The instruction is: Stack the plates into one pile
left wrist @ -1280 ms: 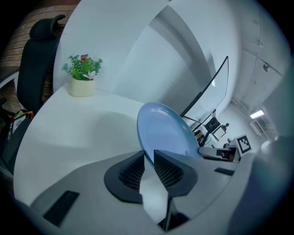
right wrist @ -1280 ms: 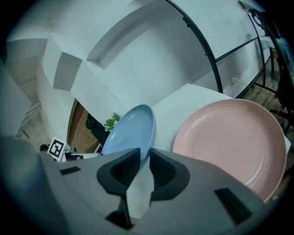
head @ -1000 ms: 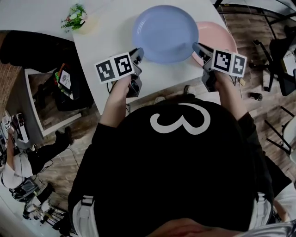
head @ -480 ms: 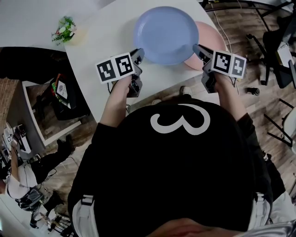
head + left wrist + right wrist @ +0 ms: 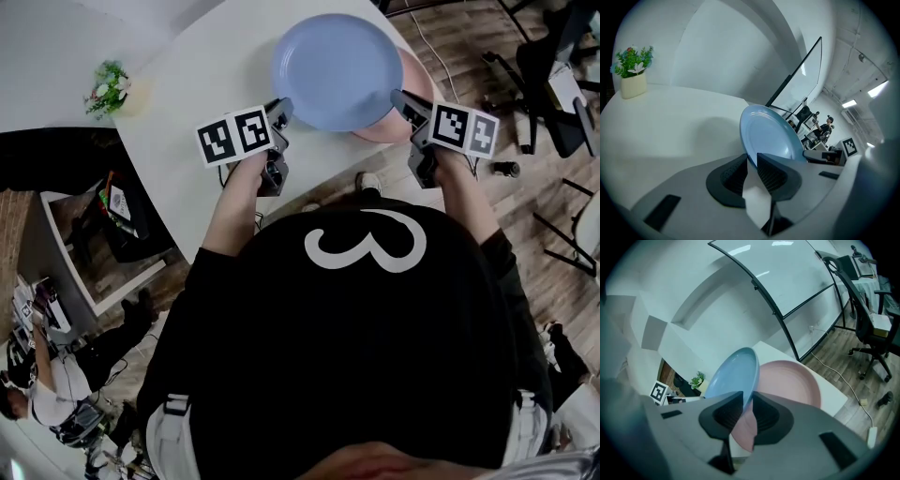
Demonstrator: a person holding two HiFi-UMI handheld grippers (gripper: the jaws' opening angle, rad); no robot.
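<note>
Head view: the pink plate [image 5: 419, 82] lies on the white table [image 5: 206, 84] by its near edge. The blue plate [image 5: 337, 70] sits over most of it, leaving only a crescent of pink plate showing on the right. The left claw [image 5: 281, 111] grips the blue plate's near-left rim and the right claw [image 5: 401, 98] its near-right rim. A potted plant [image 5: 110, 89] stands well to the left of the pink plate.

Left gripper view: the jaws are nearly together and pinch the blue plate's rim. The pink plate is out of sight.

Right gripper view: the jaws are clamped narrowly on the blue plate's rim. The blue plate is tilted just over the pink plate, and I cannot tell whether they touch.
</note>
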